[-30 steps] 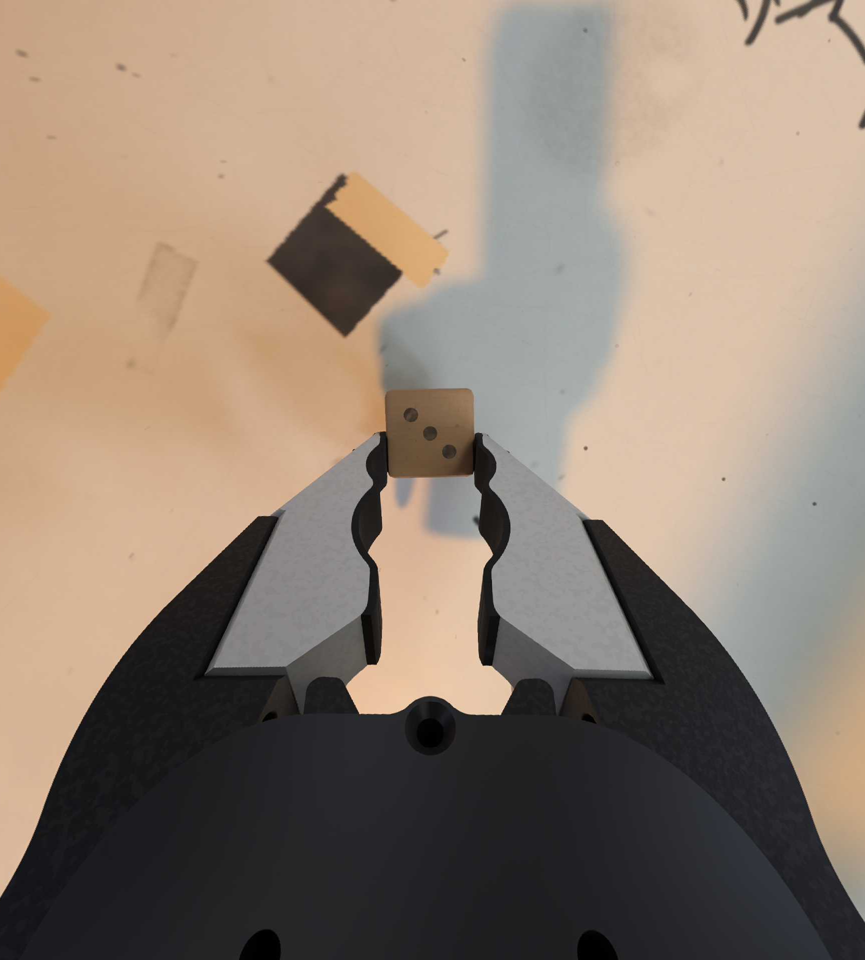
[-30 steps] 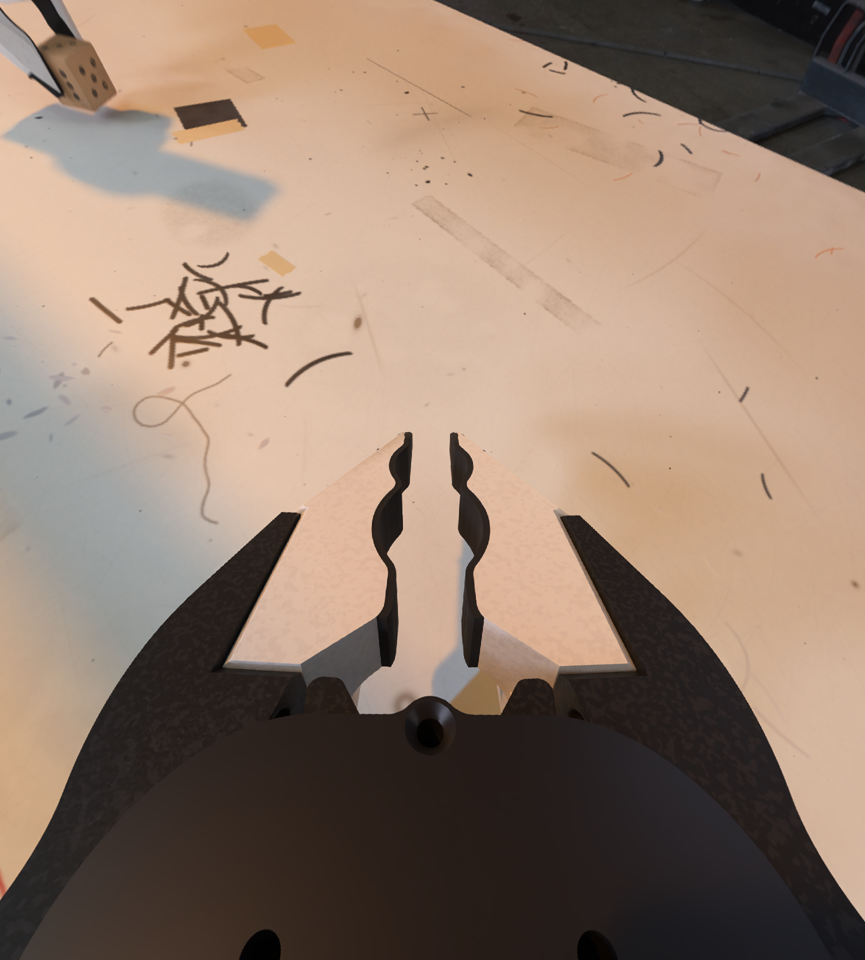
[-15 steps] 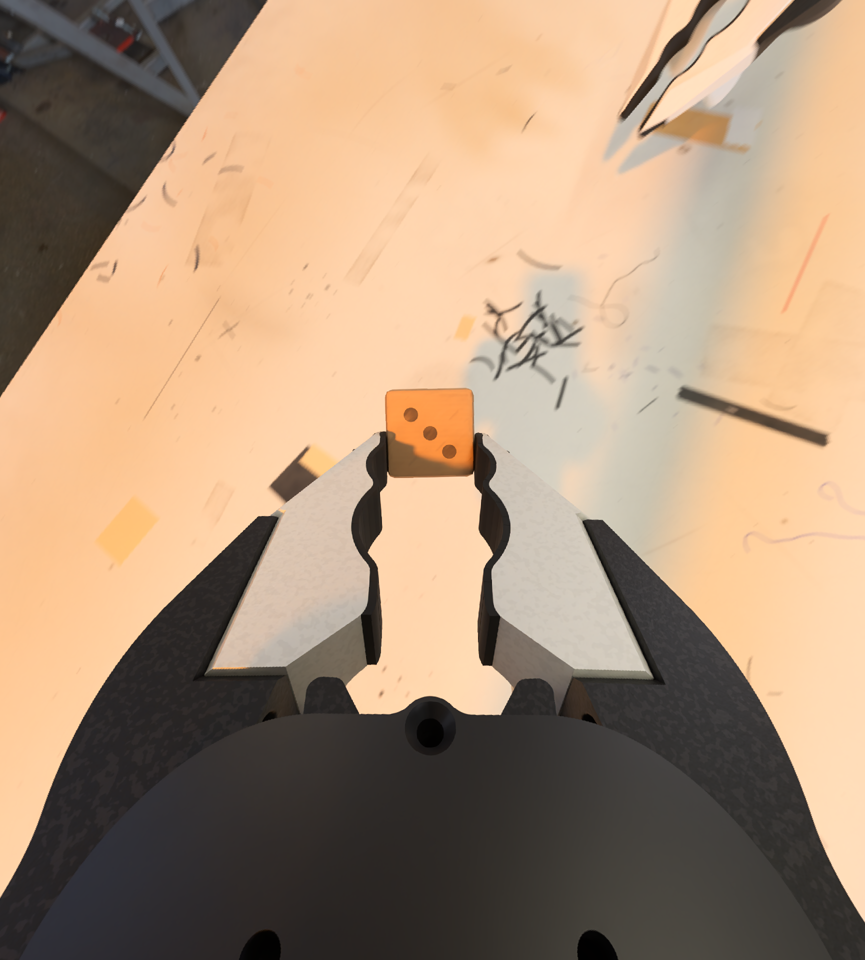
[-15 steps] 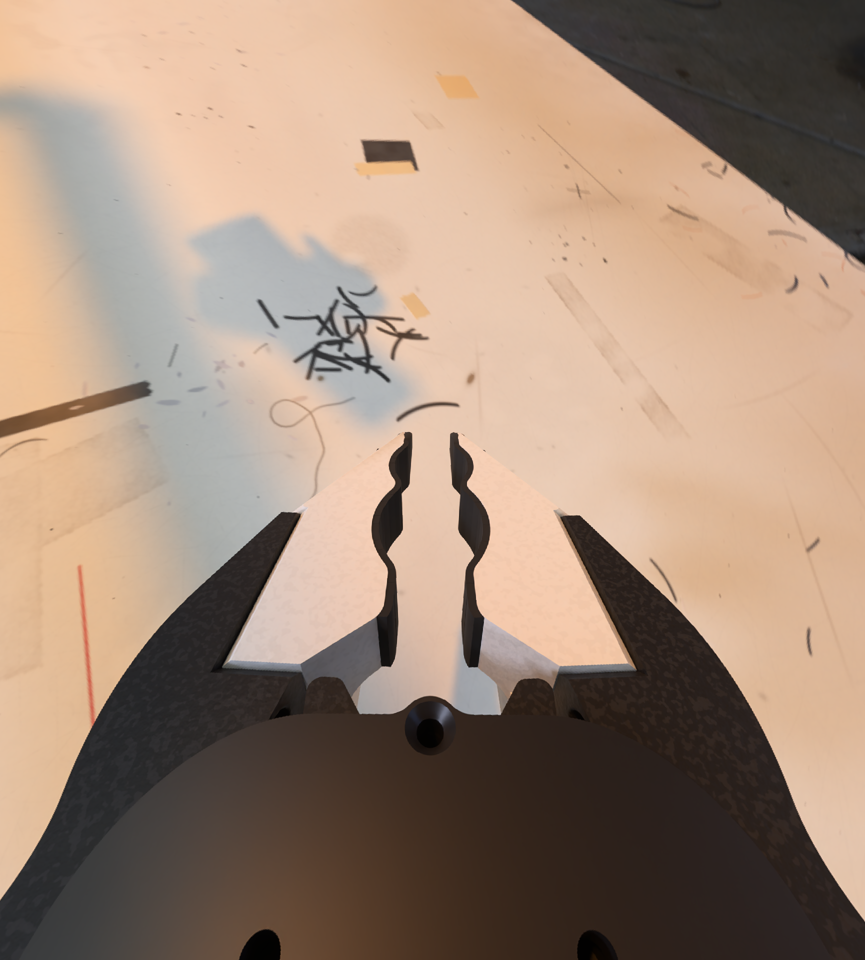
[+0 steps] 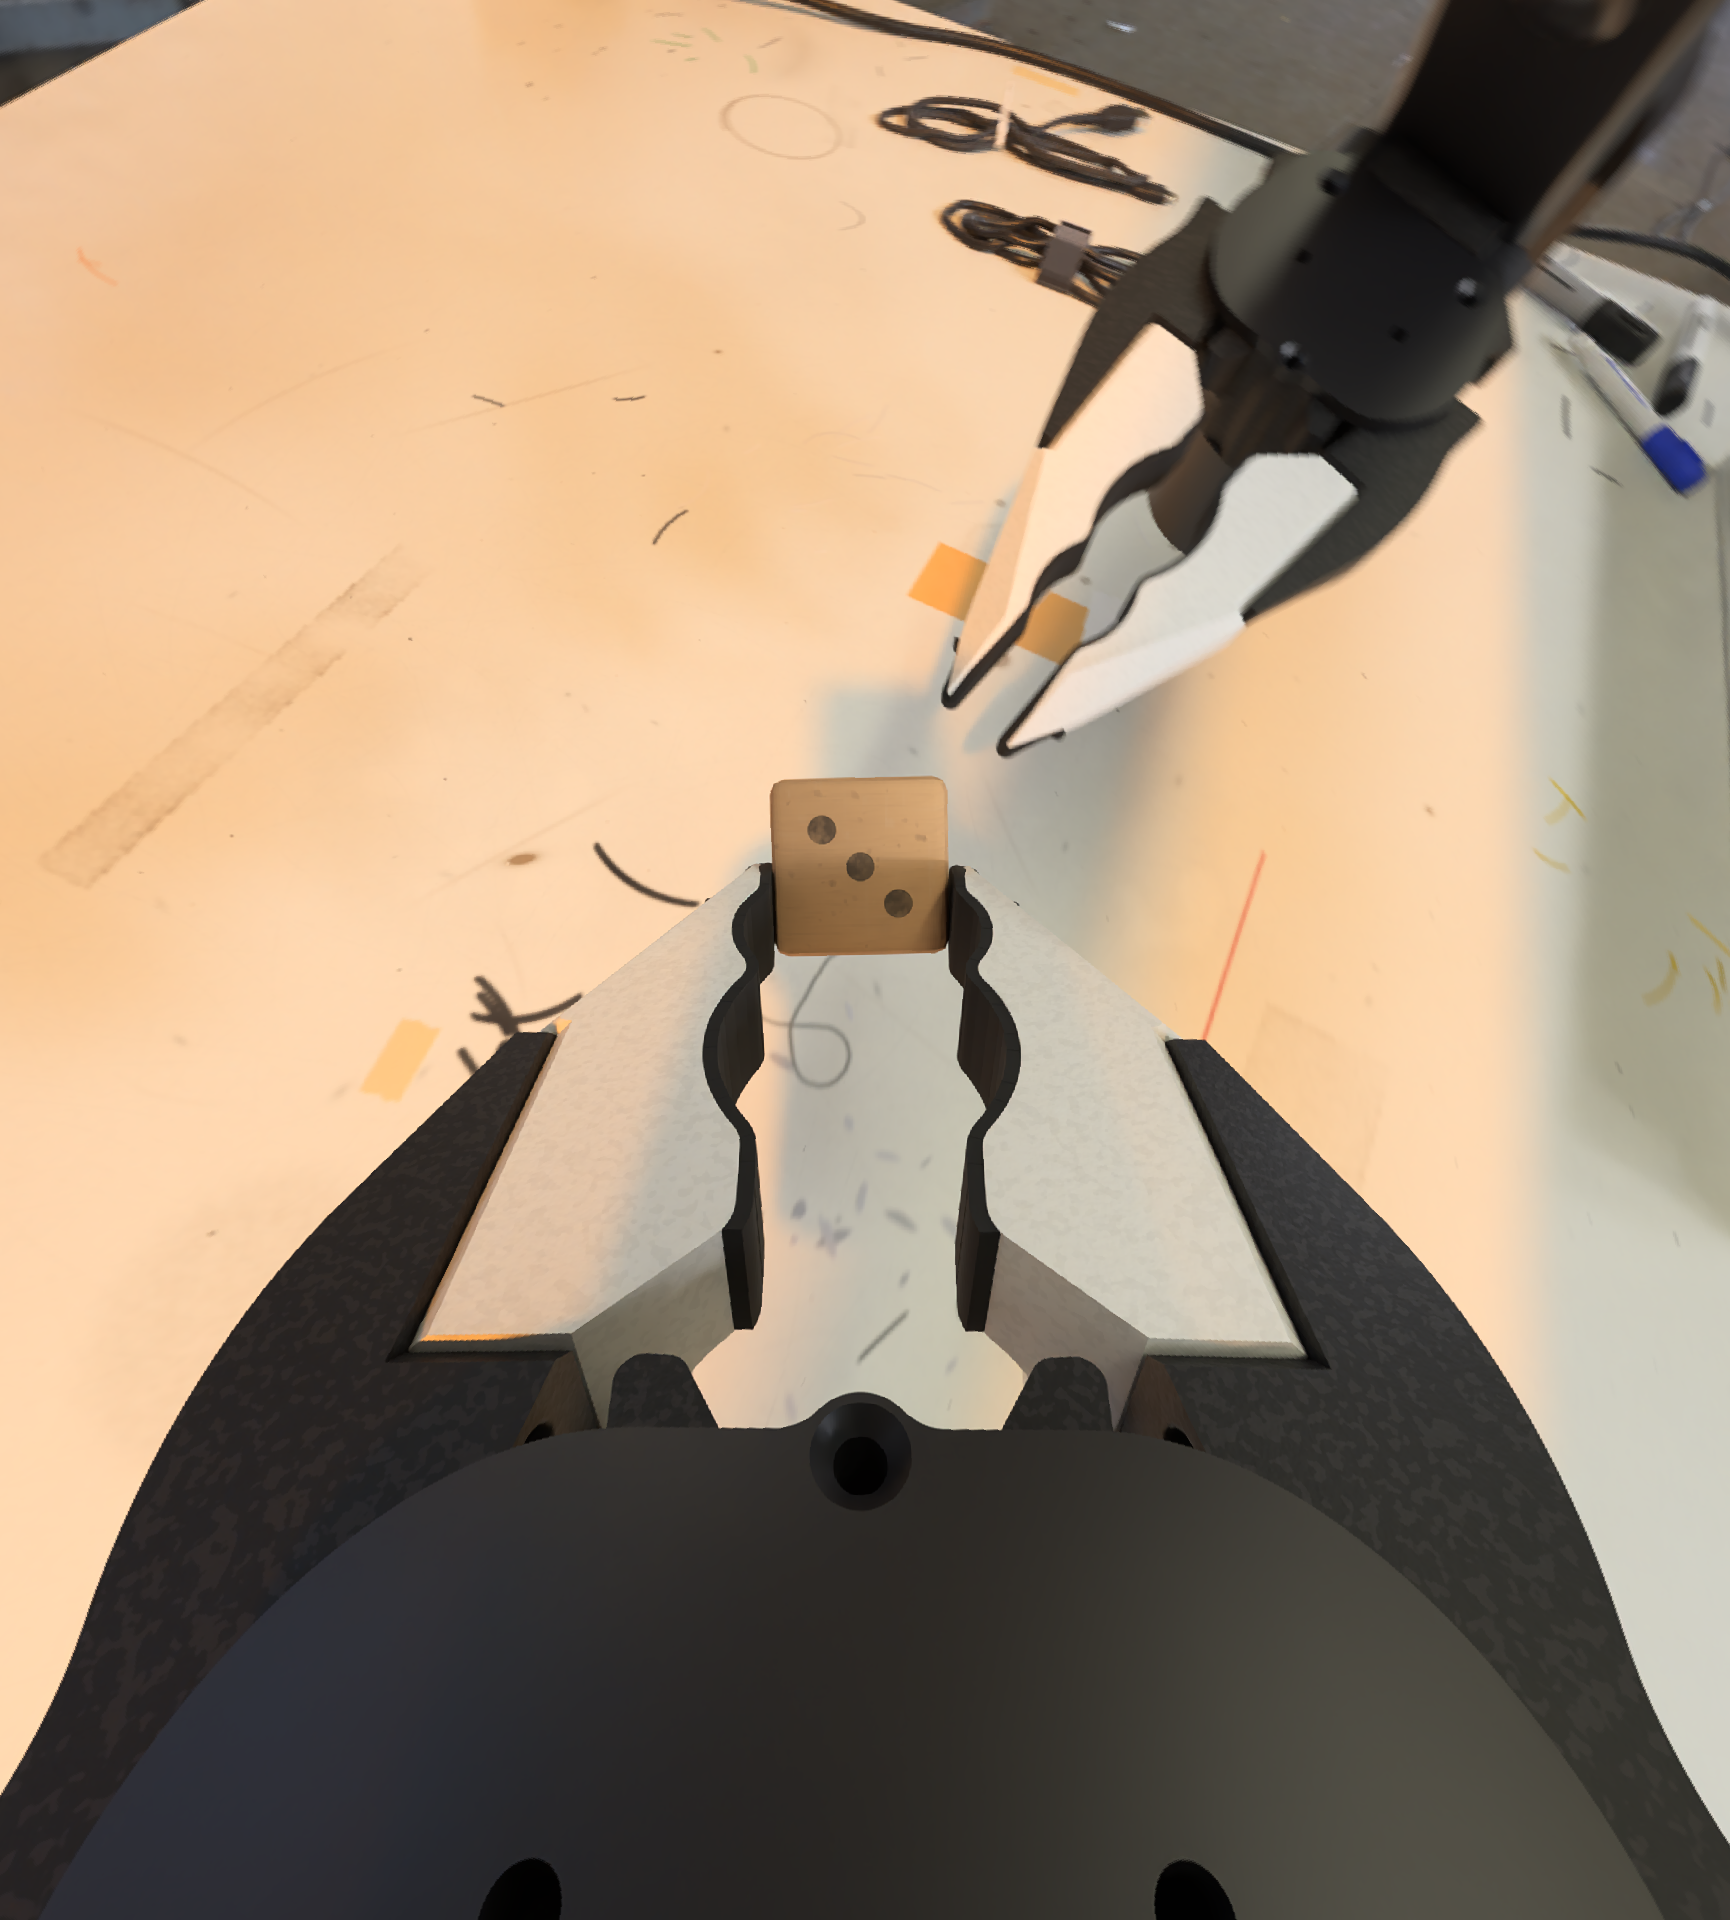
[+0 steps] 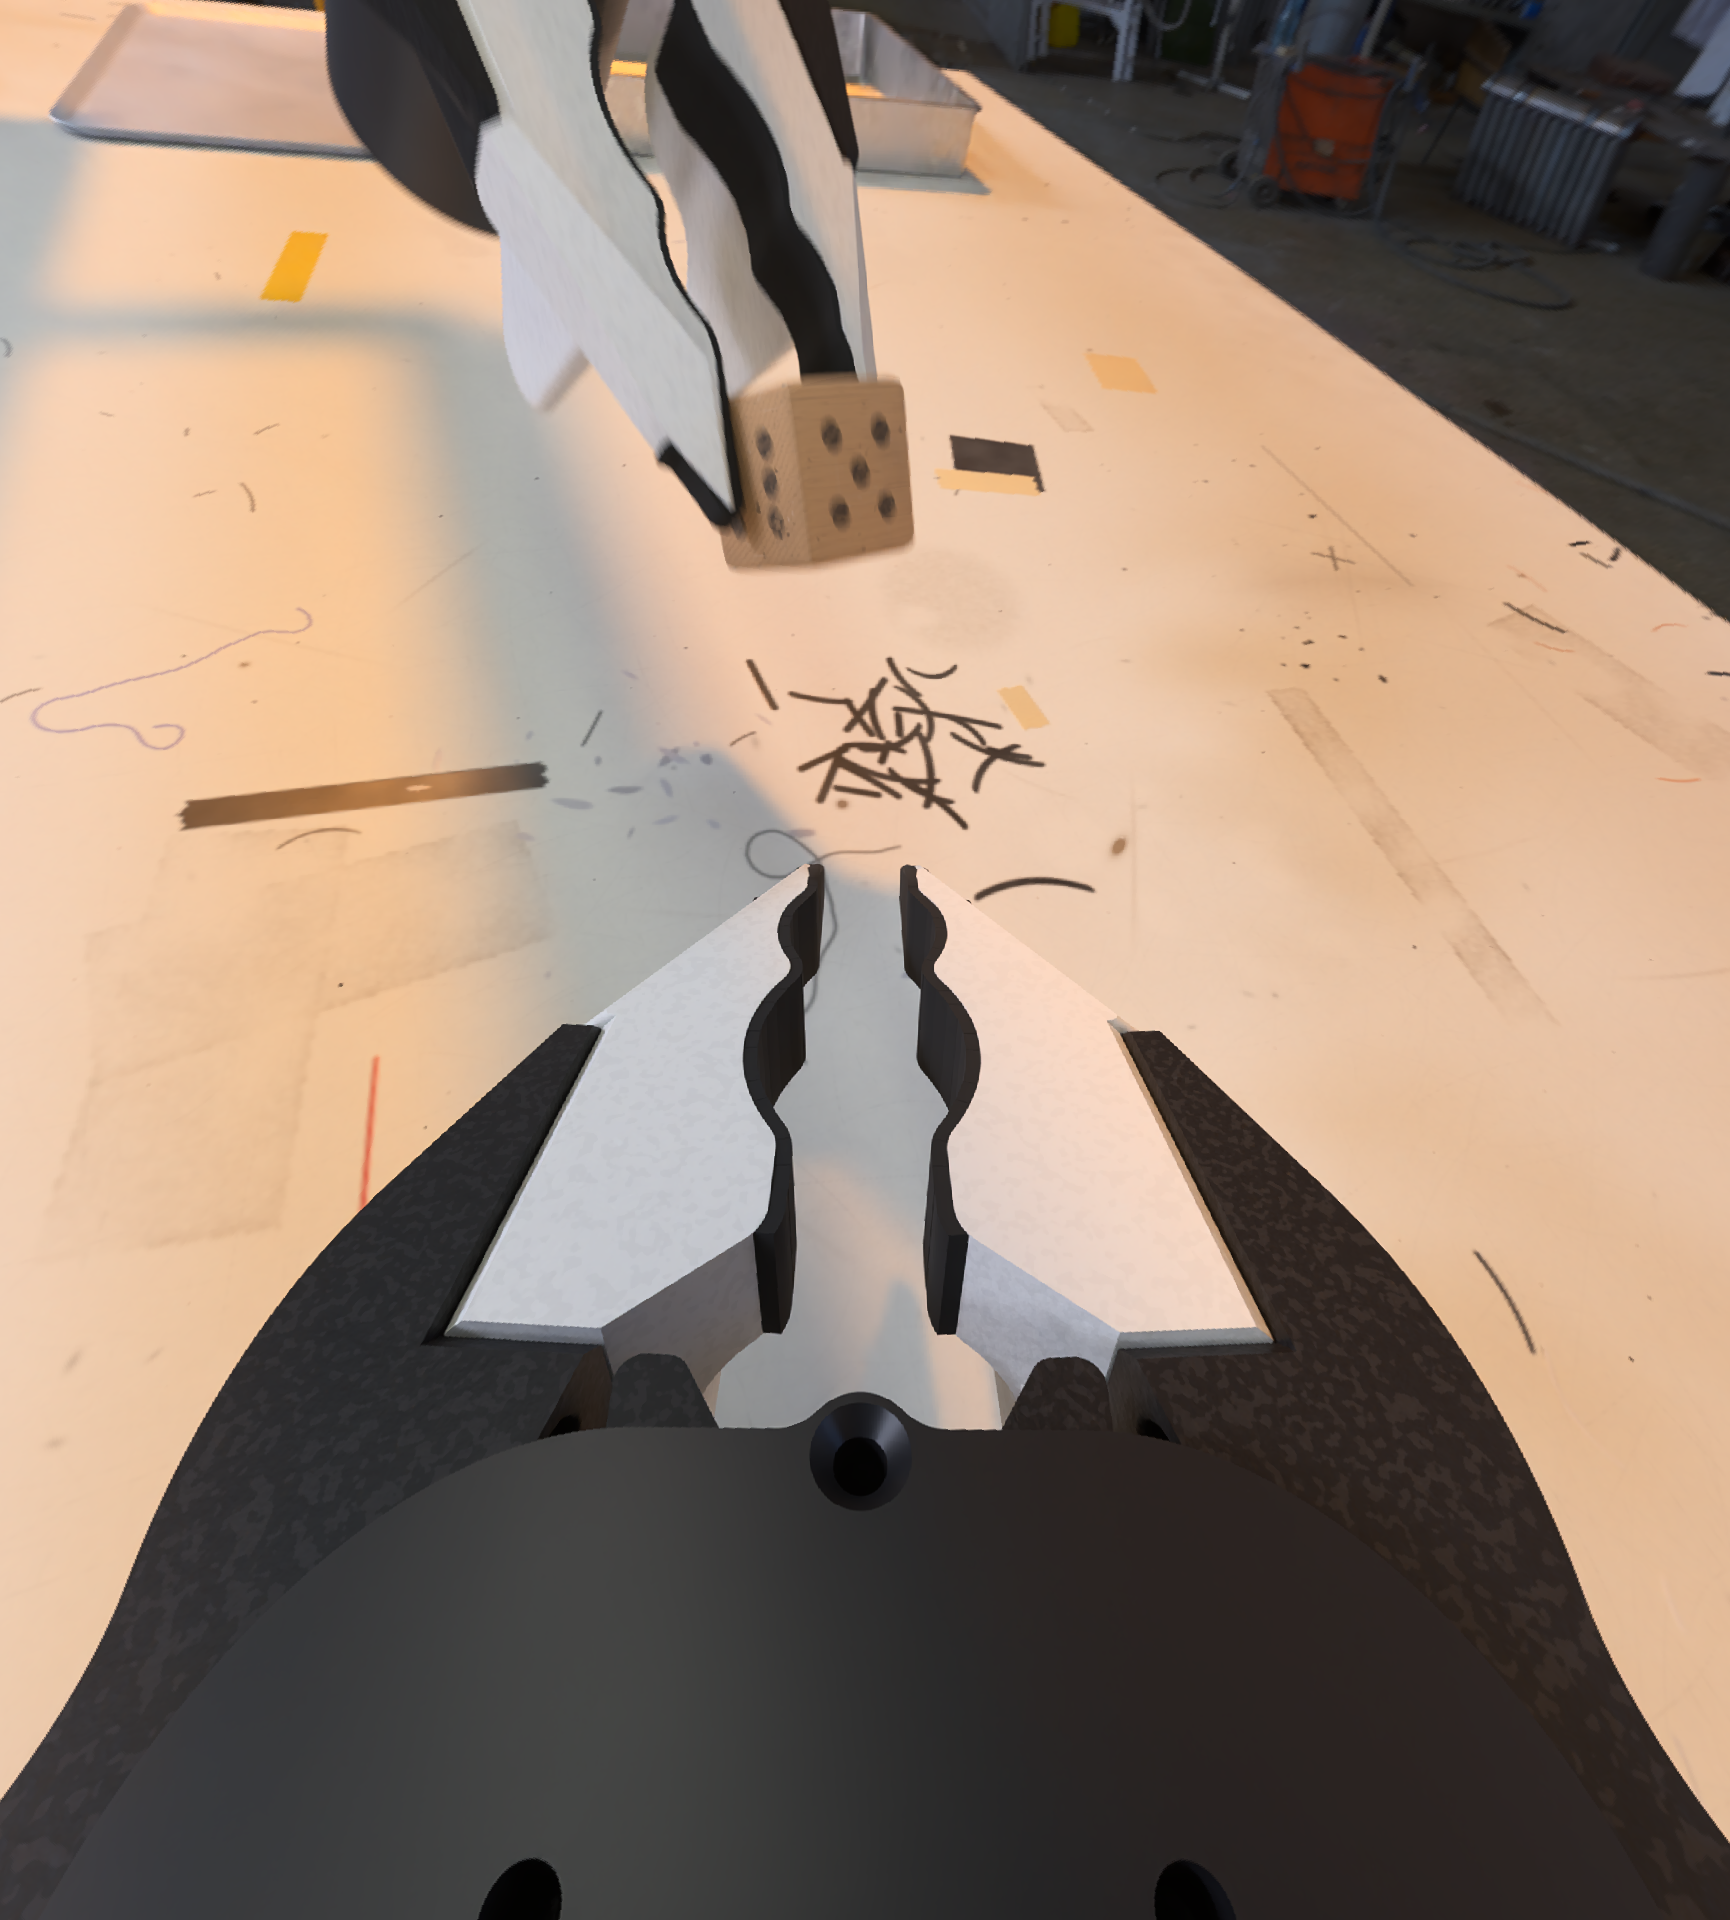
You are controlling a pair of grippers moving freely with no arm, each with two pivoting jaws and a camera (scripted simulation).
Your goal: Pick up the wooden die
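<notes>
Your left gripper [image 5: 859, 904] pinches the wooden die [image 5: 859, 864] between its fingertips, holding it clear above the pale, scuffed workbench [image 5: 321, 416], three-pip face toward its camera. Your right gripper [image 6: 861, 883] hovers nearby, empty, its jaws a narrow gap apart, pointing at the lifted die [image 6: 825, 468].

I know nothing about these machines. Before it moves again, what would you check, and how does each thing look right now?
1. Wooden die pinched between both fingertips of the left tool: ok.
2. Die clear of the table: ok, seen from the right wrist view.
3. Grip depth: not ok, only the tips hold it.
4. Right tool holds nothing: ok, its jaws stand slightly apart.
5. Gap between the two tools: ok, but small.
6. Firmness of the grip: cannot tell.
</notes>
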